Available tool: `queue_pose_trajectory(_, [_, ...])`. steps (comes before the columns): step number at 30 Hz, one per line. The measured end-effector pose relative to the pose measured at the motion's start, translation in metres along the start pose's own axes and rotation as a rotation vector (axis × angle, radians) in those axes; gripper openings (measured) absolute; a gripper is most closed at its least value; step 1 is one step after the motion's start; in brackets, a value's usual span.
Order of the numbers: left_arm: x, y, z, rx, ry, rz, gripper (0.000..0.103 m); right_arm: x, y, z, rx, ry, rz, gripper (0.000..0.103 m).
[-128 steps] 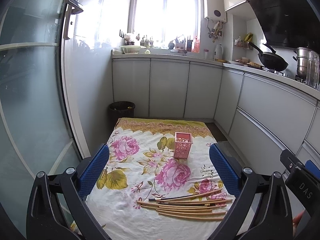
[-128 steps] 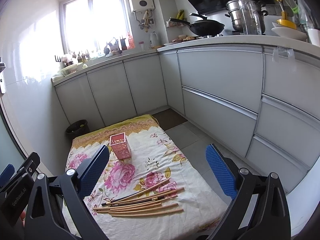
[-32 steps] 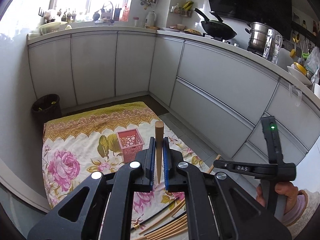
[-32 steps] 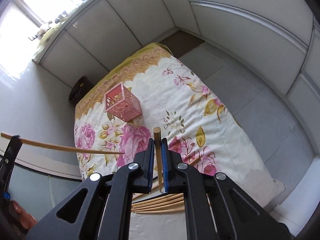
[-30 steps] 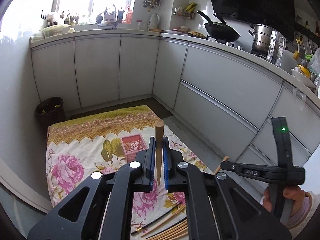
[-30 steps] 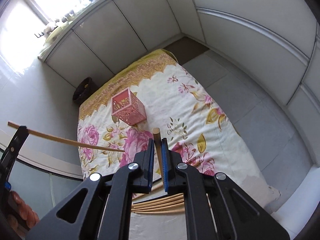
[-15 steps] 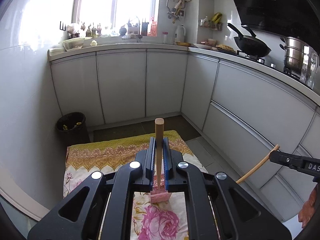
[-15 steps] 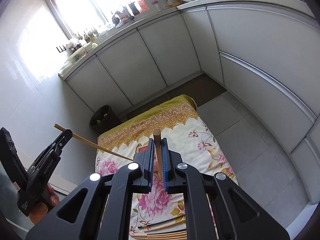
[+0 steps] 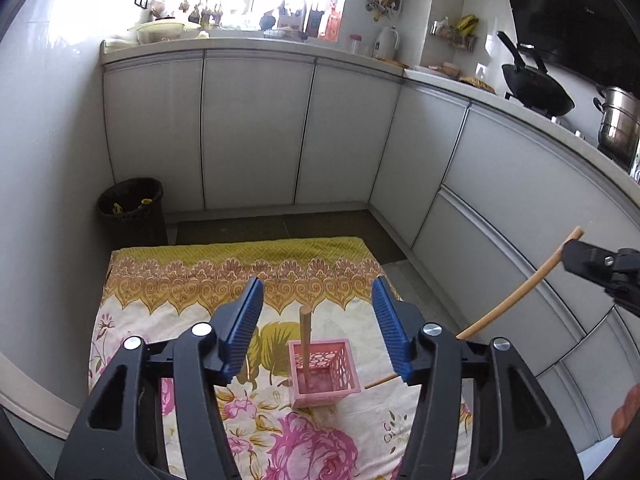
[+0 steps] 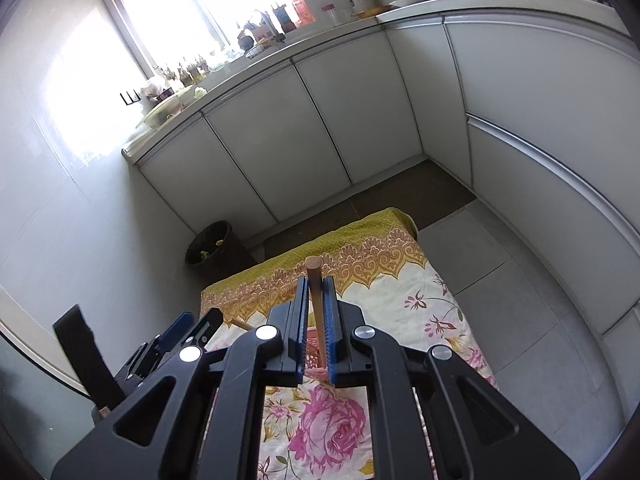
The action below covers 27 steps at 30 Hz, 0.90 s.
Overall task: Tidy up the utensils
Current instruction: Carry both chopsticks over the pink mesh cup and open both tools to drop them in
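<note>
Left gripper [image 9: 318,326]: jaws opening, nothing between them; its chopstick [image 9: 305,346] stood in the pink holder [image 9: 325,374].
Right gripper [image 10: 316,330]: clamped on a second chopstick [image 10: 314,280], near the holder.
Risk: the light holder might tip if that chopstick struck its rim.

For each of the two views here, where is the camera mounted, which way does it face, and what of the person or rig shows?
Left wrist: on the left gripper, jaws opening, facing down-forward at the pink basket holding one chopstick; right gripper at right edge.
Right wrist: on the right gripper, shut on a chopstick, facing the floral cloth; left gripper at lower left.
Shared: cloth, bin, cabinets.
</note>
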<state>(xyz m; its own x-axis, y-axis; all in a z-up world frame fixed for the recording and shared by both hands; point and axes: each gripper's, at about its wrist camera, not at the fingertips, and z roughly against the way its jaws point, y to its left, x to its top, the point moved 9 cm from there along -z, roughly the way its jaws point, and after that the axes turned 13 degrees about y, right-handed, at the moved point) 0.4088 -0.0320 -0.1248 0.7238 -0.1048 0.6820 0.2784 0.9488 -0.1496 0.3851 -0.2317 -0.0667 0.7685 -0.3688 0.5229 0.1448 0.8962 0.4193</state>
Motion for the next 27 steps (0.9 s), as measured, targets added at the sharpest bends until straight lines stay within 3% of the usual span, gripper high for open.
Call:
queue_pose_trajectory(7, [0.012, 0.003, 0.045, 0.009, -0.106, 0.014, 0.054, 0.003, 0.013, -0.031, -0.013, 0.002, 0.035, 0.008])
queue_pose_trajectory(15, [0.01, 0.008, 0.055, 0.034, -0.122, 0.013, 0.054, -0.016, 0.022, -0.088, -0.056, 0.06, 0.09, 0.011])
queue_pose_trajectory(16, [0.01, 0.009, 0.053, 0.036, -0.114, 0.014, 0.054, -0.018, 0.022, -0.093, -0.061, 0.069, 0.092, 0.015])
queue_pose_trajectory(19, [0.007, 0.013, 0.049, 0.043, -0.098, 0.022, 0.054, -0.024, 0.021, -0.099, -0.049, 0.075, 0.073, 0.05])
queue_pose_trajectory(24, [0.003, 0.019, 0.053, 0.047, -0.095, 0.034, 0.056, -0.022, 0.014, -0.084, -0.052, 0.044, 0.05, 0.055])
queue_pose_trajectory(27, [-0.002, 0.018, 0.059, 0.051, -0.097, 0.024, 0.061, -0.02, -0.003, -0.067, -0.053, 0.015, -0.003, 0.067])
